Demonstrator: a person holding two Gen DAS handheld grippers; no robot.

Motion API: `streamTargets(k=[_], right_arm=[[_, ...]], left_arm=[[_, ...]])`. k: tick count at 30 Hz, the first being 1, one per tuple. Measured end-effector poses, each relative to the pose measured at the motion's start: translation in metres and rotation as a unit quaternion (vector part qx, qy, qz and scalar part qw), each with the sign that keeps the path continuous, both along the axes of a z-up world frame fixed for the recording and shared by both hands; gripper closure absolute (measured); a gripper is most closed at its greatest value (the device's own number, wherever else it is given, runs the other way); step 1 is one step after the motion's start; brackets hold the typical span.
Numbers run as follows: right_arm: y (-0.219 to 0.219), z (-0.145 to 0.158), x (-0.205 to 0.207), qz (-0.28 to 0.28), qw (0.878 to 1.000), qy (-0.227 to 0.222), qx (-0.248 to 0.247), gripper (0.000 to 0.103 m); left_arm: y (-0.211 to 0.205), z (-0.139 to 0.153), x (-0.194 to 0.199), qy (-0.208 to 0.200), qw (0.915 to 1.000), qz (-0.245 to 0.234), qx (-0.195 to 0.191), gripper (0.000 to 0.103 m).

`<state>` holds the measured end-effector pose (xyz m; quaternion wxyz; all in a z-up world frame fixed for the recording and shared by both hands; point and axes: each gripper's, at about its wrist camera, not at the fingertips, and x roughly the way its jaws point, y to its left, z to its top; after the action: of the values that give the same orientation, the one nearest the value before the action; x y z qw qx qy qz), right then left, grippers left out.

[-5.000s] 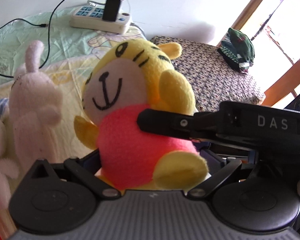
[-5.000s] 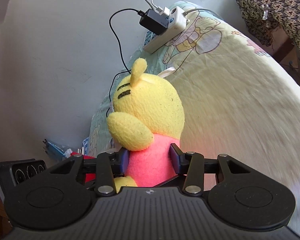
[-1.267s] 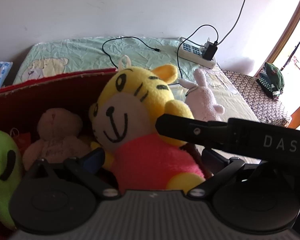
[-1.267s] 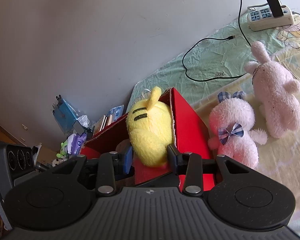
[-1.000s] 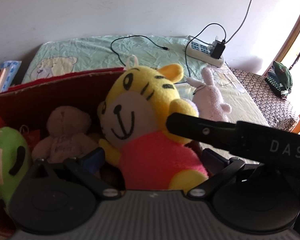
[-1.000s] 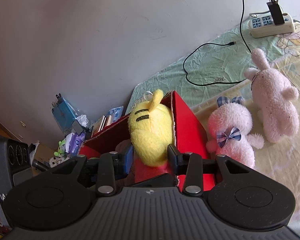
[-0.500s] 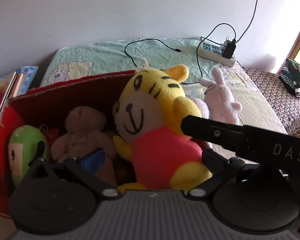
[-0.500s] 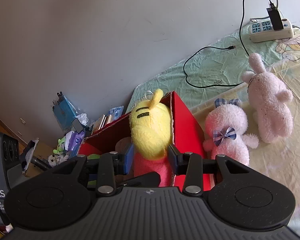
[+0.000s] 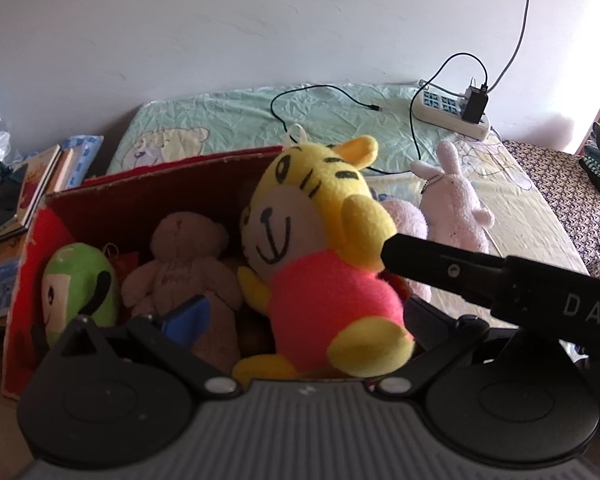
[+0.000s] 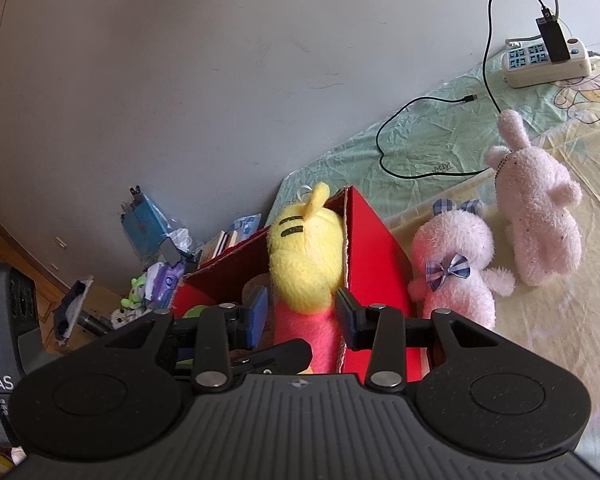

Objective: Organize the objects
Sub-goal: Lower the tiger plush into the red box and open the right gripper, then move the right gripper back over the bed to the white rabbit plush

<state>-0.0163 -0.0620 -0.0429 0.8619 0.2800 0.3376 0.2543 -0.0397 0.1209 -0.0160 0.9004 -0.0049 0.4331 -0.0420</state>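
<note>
1. Left wrist view. Left gripper (image 9: 306, 314) fingers spread wide, blue-padded left finger (image 9: 188, 314) and dark right finger (image 9: 428, 320) both clear of the plush. Yellow tiger plush (image 9: 320, 256) with pink body sitting between the fingers, upright, face turned toward the left finger, lower body inside the red cardboard box (image 9: 32, 248).
2. Same view, inside the box beyond the left finger: brown teddy bear (image 9: 184, 264) just beside the tiger, green plush (image 9: 80, 284) further out toward the box's left wall.
3. Same view, from the right-finger side: black arm of the right gripper, marked "DAS", reaching in with its tip touching the tiger's side under the raised arm.
4. Same view, beyond the right finger on the bed (image 9: 340, 116): pale pink bunny plush (image 9: 456, 200), a second fluffy pink plush (image 9: 408, 220) partly hidden behind the tiger. Power strip (image 9: 452, 114) with a black charger far ahead by the wall.
5. Right wrist view. Right gripper (image 10: 302, 314) fingers parted on either side of the tiger's pink body (image 10: 304, 280), seen from the back; contact with the pads hard to call, grip cannot be told. Tiger standing in the box (image 10: 376, 248).
6. Same view, beyond the right finger, outside the box on the bed (image 10: 440, 136): fluffy pink plush (image 10: 456, 268) with checked bow touching the box wall, bunny (image 10: 536, 208) just beyond it. Power strip (image 10: 548, 60) far ahead.
</note>
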Motion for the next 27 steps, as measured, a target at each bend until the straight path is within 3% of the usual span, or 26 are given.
streamTargets(k=[15,27], right_arm=[[-0.037,0.003,-0.001,0.014,0.999,0.002,0.034,0.057],[-0.086,-0.005,-0.002,-0.001,0.999,0.005,0.041,0.057]], left_arm=[[-0.037,0.011,-0.005,-0.006,0.9984,0.026,0.049,0.000],[-0.093,0.016,-0.005,-0.018,0.9960,0.013,0.087,0.000]])
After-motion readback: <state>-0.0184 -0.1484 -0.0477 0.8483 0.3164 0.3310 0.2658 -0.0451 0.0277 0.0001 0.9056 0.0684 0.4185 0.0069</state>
